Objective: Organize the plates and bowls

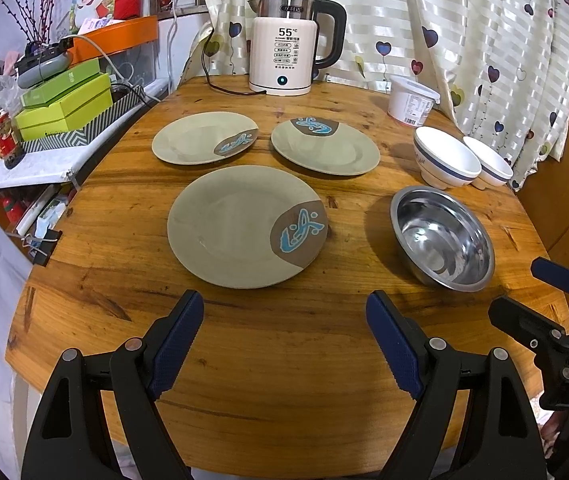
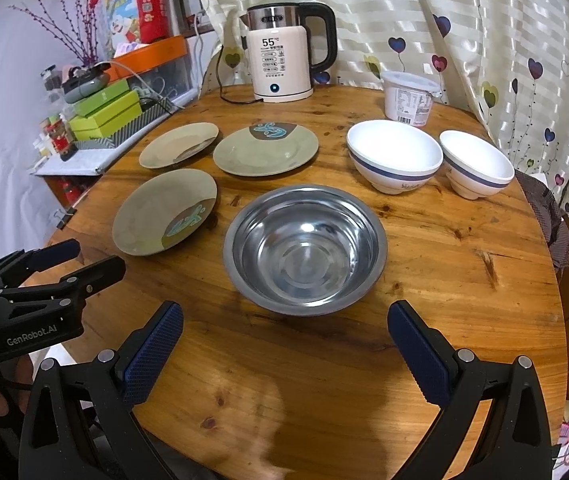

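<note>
Three olive plates with blue-and-brown motifs lie on the round wooden table (image 1: 284, 380): a near plate (image 1: 240, 226), a far-left plate (image 1: 200, 138) and a far-right plate (image 1: 324, 148). A steel bowl (image 2: 304, 248) sits right of the near plate. Two white bowls with blue bands, a larger white bowl (image 2: 394, 154) and a smaller white bowl (image 2: 476, 164), stand behind it. My left gripper (image 1: 284, 336) hovers open just short of the near plate, holding nothing. Also open and holding nothing, my right gripper (image 2: 284, 344) faces the steel bowl.
An electric kettle (image 1: 294, 44) with its cord stands at the table's back edge, a white lidded tub (image 1: 412, 100) to its right. Green boxes (image 1: 64, 104) and clutter fill a shelf on the left. A heart-patterned curtain (image 1: 484, 40) hangs behind.
</note>
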